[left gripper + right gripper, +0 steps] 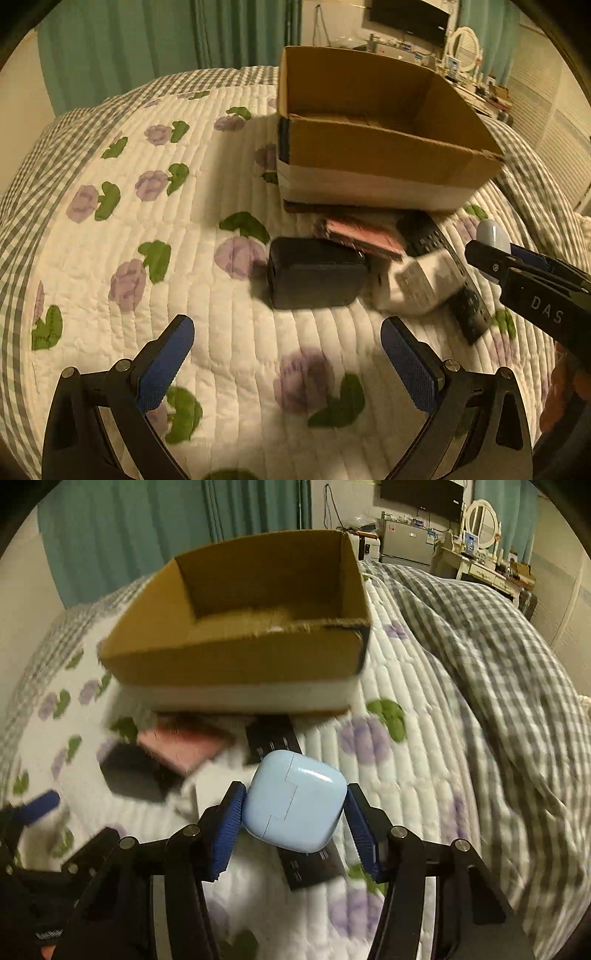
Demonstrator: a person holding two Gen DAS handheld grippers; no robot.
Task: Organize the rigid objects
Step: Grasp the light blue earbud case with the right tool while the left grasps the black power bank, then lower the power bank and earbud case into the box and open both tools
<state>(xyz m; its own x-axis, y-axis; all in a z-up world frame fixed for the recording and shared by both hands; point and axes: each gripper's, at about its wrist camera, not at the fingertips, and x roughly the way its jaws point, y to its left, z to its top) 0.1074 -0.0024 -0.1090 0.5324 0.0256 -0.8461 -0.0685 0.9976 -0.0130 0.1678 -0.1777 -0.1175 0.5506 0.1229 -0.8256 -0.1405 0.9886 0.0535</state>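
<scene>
My right gripper (pixel 295 814): clamped on the pale blue earbud case (pixel 295 801)
My left gripper (pixel 286 363): wide apart, holding nothing
Surface: floral quilt (pixel 184 258), bedroom
Case: before the cardboard box (pixel 236 657)

Box (pixel 369 155) behind on quilt (pixel 110 240), charger (pixel 314 273), remote (pixel 454 273) before it

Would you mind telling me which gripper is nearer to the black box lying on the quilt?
Left. The open left gripper hangs just short of the black box; the right gripper, holding the blue earbud case, sits off to its right.

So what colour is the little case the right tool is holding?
Light blue. The earbud case shows best in the right wrist view.
</scene>
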